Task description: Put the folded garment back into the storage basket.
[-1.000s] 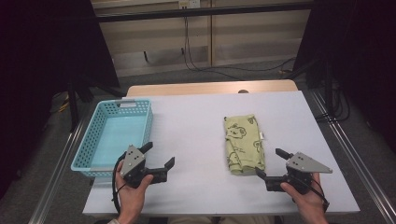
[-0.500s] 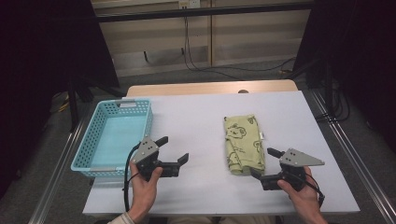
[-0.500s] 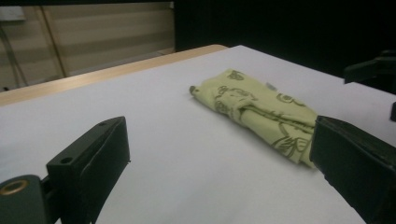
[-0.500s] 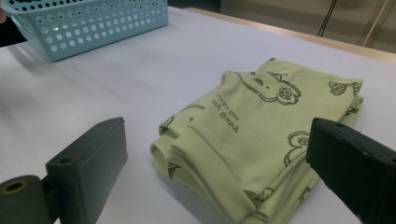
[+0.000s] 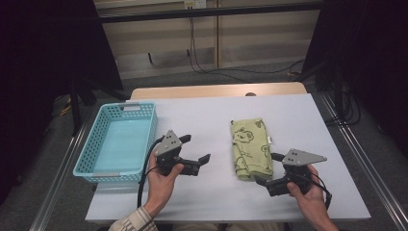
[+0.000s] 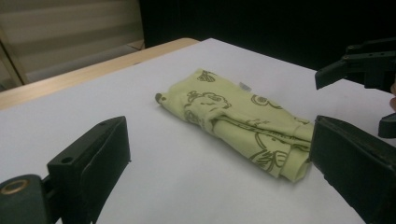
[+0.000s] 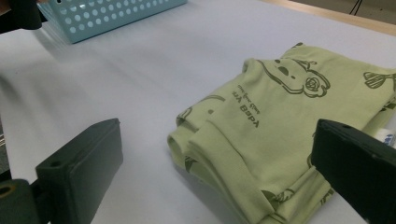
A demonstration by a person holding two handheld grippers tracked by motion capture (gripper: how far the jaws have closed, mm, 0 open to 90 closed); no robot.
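White table, folded green cloth printed with bears and mirrored lettering, left gripper and right gripper wide open, empty

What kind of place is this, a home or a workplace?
Probably a lab or test room, not a home. A plain white table stands on a metal frame, loose cables run along the floor behind it, and the surroundings are dark and bare.

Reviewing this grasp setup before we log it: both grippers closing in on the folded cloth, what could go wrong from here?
1. The folded cloth is loosely layered; a pinch by the right gripper at its near end may catch only the top layers, so it unfolds when lifted.
2. The left gripper and the right one point at each other, so their open jaws could collide over the cloth.
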